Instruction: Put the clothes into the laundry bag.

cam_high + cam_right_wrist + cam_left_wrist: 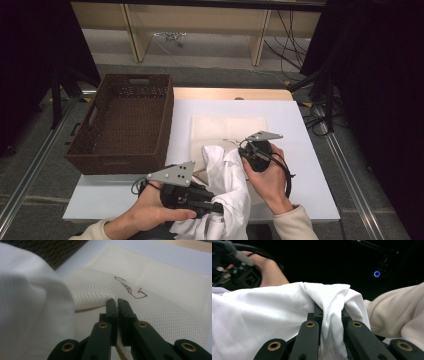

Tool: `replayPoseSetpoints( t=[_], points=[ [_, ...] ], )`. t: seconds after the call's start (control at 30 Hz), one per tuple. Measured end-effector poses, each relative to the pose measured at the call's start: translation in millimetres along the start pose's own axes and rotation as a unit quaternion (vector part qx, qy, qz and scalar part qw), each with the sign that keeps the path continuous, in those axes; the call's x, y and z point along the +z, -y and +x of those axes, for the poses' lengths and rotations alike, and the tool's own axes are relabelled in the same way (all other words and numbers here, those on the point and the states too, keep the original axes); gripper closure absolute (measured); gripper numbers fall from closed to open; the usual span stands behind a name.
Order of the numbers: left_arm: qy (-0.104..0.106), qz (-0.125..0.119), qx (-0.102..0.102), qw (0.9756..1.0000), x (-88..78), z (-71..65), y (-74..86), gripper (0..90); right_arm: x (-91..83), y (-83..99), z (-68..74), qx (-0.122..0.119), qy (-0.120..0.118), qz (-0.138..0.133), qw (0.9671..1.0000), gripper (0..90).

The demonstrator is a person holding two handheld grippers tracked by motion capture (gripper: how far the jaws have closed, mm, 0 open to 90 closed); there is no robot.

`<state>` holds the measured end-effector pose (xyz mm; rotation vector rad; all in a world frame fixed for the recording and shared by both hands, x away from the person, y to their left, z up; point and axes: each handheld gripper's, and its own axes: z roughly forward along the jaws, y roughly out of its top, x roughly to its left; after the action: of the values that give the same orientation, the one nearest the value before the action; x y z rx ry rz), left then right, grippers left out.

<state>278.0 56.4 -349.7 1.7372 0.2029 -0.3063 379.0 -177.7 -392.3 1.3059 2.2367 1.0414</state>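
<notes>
The left tool [212, 206], black with a grey three-cornered plate on top, sits low at the near edge of the white counter [300, 130], held in the person's left hand [150, 212]. In the left gripper view its jaws are pressed together on a bunched fold of the white woven garment [262, 315]; the cloth rises between them and spills over both sides. The garment [227, 185] stands in a crumpled heap at the near middle of the counter, its lower part hanging over the near edge between the person's forearms.

The right tool [245, 150], held in the right hand [267, 177], lies against the right flank of the garment's upper part. In the right gripper view its jaws stand pressed together, tips just above the cream mesh bag [162, 290]; whether a layer of mesh is caught between them cannot be told. A thin brown cord [130, 288] lies in loose loops on the mesh beyond the tips. The bag [227, 127] lies flat on the counter behind the garment, partly covered by it.

A dark brown wicker basket [125, 155] stands at the left edge of the counter, well apart from both tools.
</notes>
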Motion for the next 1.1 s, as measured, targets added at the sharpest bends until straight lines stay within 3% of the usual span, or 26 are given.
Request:
replayPoseSetpoints(
  t=[0.27, 0.37, 0.4, 0.43, 0.47, 0.5, 0.6, 0.63, 0.7, 0.77, 0.9, 1.03, 1.1],
  points=[
    [-0.008, 0.023, -0.015, 0.9996, 7.8, 11.5, 2.9, 83.4, -0.7, 0.0, 0.5, -0.003, 0.003, 0.001, 1.0, 88.9],
    [-0.013, 0.039, -0.003, 0.9991, 11.0, 18.1, 3.8, 83.3, -0.4, -0.4, 0.7, -0.012, 0.001, -0.002, 0.9999, 88.9],
    [-0.02, 0.046, -0.009, 0.9987, 12.2, 18.9, 3.9, 83.3, -0.4, -0.4, 0.7, -0.012, 0.001, -0.002, 0.9999, 88.9],
    [-0.016, 0.052, -0.002, 0.9985, 13.5, 21.1, 3.6, 83.3, -0.3, -0.1, 2.6, 0.001, -0.003, 0.0, 1.0, 88.9],
    [-0.021, 0.055, 0.002, 0.9983, 15.1, 22.1, 3.2, 83.3, 0.7, -0.5, 0.2, -0.015, -0.006, -0.005, 0.9999, 88.9],
    [-0.017, 0.063, 0.012, 0.9978, 16.9, 24.5, 2.1, 83.3, 0.8, 0.0, 0.8, -0.011, -0.005, -0.006, 0.9999, 88.9],
    [-0.027, 0.076, 0.011, 0.9967, 20.5, 28.6, 0.3, 83.3, 0.8, -0.1, 0.6, -0.023, 0.002, -0.004, 0.9997, 88.9],
    [-0.031, 0.083, 0.01, 0.996, 21.4, 31.2, -0.6, 83.3, 0.5, -0.2, 2.2, -0.012, 0.001, -0.001, 0.9999, 88.9],
    [-0.037, 0.09, 0.004, 0.9953, 23.1, 38.4, -1.2, 83.3, 0.1, 0.0, 1.4, -0.018, 0.0, -0.001, 0.9998, 88.9],
    [-0.042, 0.09, -0.006, 0.995, 25.0, 43.3, -0.5, 83.3, 0.5, 0.3, 1.9, -0.01, -0.004, -0.005, 0.9999, 89.0],
    [-0.047, 0.093, -0.015, 0.9945, 25.3, 52.6, 0.9, 83.3, 1.4, 0.4, 0.9, -0.015, -0.005, -0.007, 0.9999, 89.0],
    [-0.061, 0.098, -0.016, 0.9932, 24.8, 56.8, 2.5, 83.3, -0.7, 0.1, 3.9, 0.003, -0.002, 0.0, 1.0, 89.0],
    [-0.061, 0.099, -0.012, 0.9931, 25.0, 55.4, 2.4, 83.3, -0.7, -0.3, 2.4, -0.004, -0.008, 0.001, 1.0, 89.0]
  ],
)
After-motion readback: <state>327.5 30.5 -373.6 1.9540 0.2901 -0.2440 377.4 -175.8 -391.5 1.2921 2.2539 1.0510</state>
